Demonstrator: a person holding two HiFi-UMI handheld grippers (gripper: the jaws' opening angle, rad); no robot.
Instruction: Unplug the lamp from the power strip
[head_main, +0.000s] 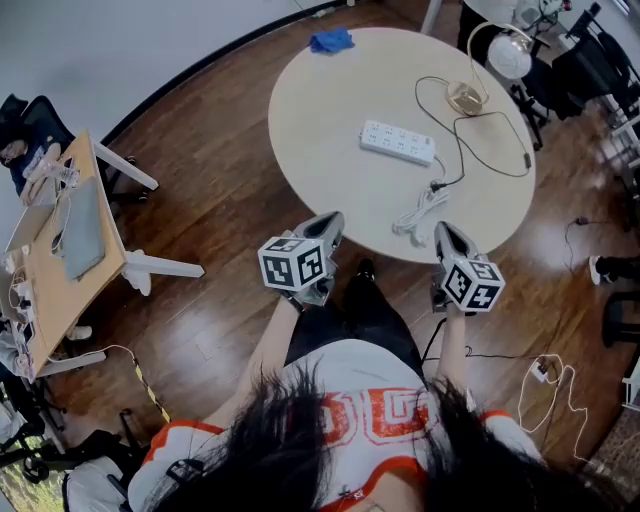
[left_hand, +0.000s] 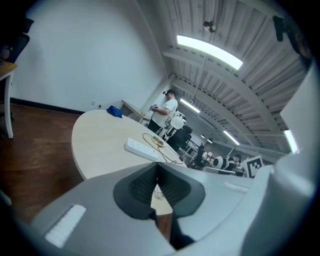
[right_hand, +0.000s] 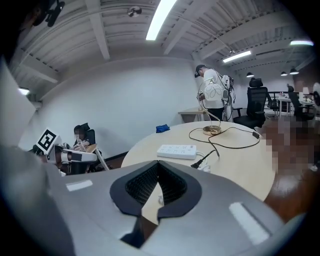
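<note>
Both the left gripper (head_main: 328, 225) and the right gripper (head_main: 447, 235) hang just off the near edge of the round table (head_main: 330, 110), each with its jaws pressed together on nothing, as suits hands with no work on. The lamp's black plug (head_main: 437, 186) lies on the tabletop beside the coiled white cable (head_main: 420, 212), apart from the power strip (head_main: 398, 141). With the lamp (head_main: 508, 55) at the far rim, the unplugging looks already done.
</note>
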